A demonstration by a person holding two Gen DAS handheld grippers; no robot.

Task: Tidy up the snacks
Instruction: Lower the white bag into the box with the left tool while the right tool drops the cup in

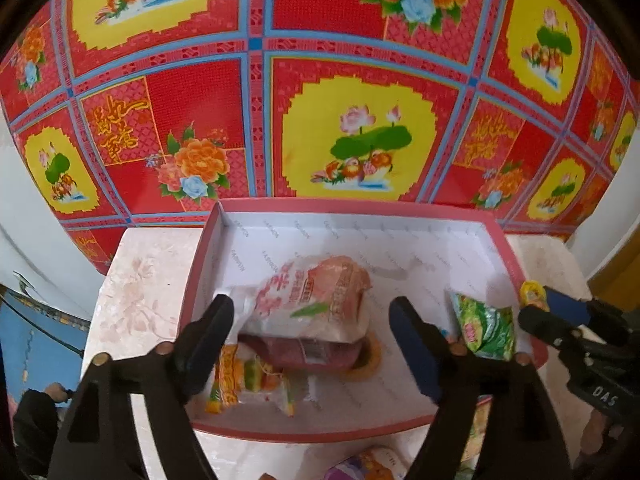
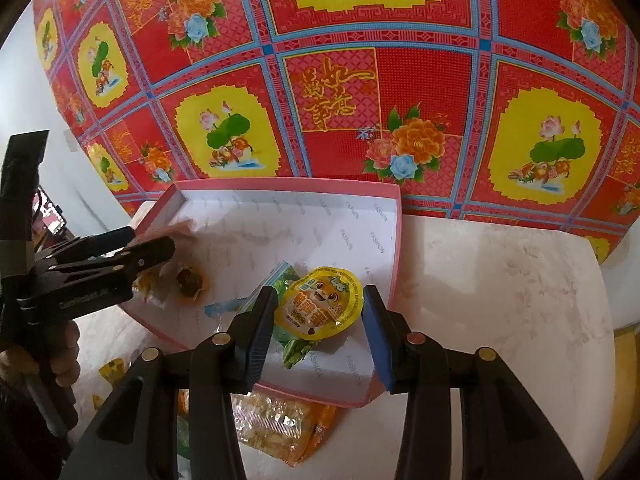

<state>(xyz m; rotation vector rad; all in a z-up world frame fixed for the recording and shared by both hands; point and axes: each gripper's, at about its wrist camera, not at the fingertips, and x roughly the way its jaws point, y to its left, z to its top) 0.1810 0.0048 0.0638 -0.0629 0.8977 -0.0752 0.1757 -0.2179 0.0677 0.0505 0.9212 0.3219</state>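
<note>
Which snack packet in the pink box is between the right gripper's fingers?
The round yellow cup snack with the cartoon lid, between the right hand-held gripper fingers. The green packet lies beneath it; the pink-and-white bag sits by the left hand-held gripper.

One pink box (image 1: 202, 264); five snack packets inside; two tools: left tool (image 1: 316, 332), right tool (image 2: 320, 316).

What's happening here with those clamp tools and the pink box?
A person is sorting snacks into a shallow pink box with a handheld gripper in each hand. The left gripper hovers with jaws open over a pink-and-white bag lying in the box. The right gripper grips a round yellow cup snack above a green packet. More packets wait on the table.
</note>
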